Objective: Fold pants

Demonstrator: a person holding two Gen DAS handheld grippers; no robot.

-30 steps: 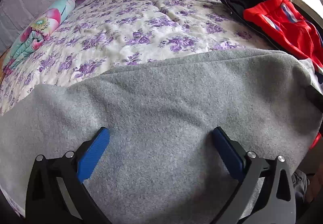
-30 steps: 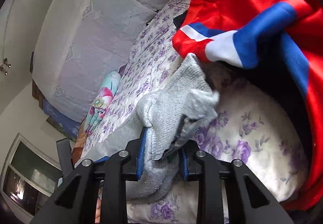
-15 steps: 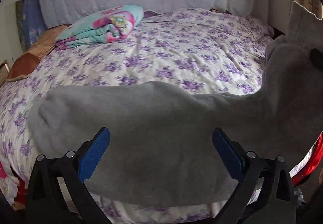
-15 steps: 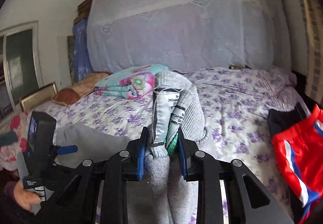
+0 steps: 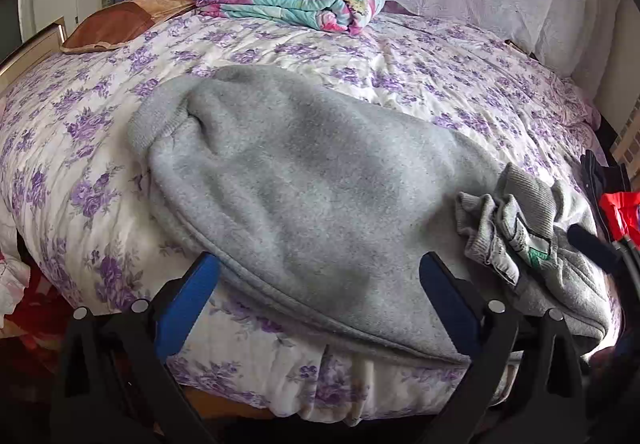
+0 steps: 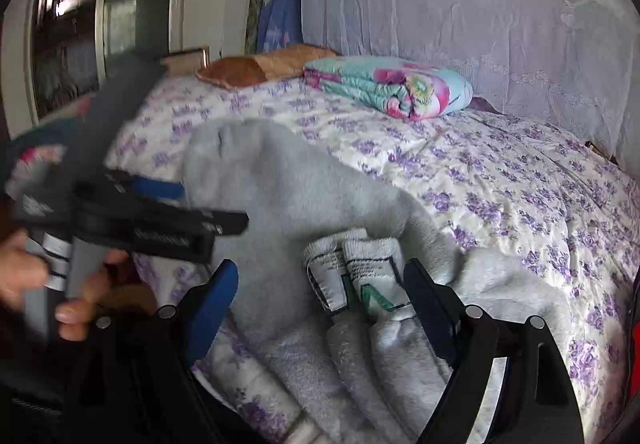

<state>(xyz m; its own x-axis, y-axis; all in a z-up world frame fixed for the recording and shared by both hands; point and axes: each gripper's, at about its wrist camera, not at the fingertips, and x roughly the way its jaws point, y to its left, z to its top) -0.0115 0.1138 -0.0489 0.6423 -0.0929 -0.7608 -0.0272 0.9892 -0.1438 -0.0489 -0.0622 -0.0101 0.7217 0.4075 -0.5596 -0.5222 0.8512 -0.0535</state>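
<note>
The grey pants (image 5: 320, 180) lie on the bed (image 5: 460, 76), near its front edge, stretched from the ribbed cuff at the far left to the bunched waistband (image 5: 508, 220) at the right. In the left wrist view the left gripper (image 5: 320, 296) hangs above the front edge of the pants with its blue fingers (image 5: 188, 296) wide apart, and nothing is between them. This view also shows, at the right margin, a red garment (image 5: 620, 208) and a dark one beside it. The right wrist view shows these only as a thin red strip at the edge. It shows instead what the other view cannot: the person's left hand (image 6: 36, 280) on the handle of the left gripper, blurred, and a window (image 6: 104, 20) in the wall behind. Here the right gripper (image 6: 320, 304) is spread open too, with the waistband and its white labels (image 6: 352, 276) lying loose between the fingers; I cannot tell if they touch it. Both views show the folded floral blanket (image 5: 292, 0) and a brown pillow (image 5: 132, 16) at the head of the bed.
</note>
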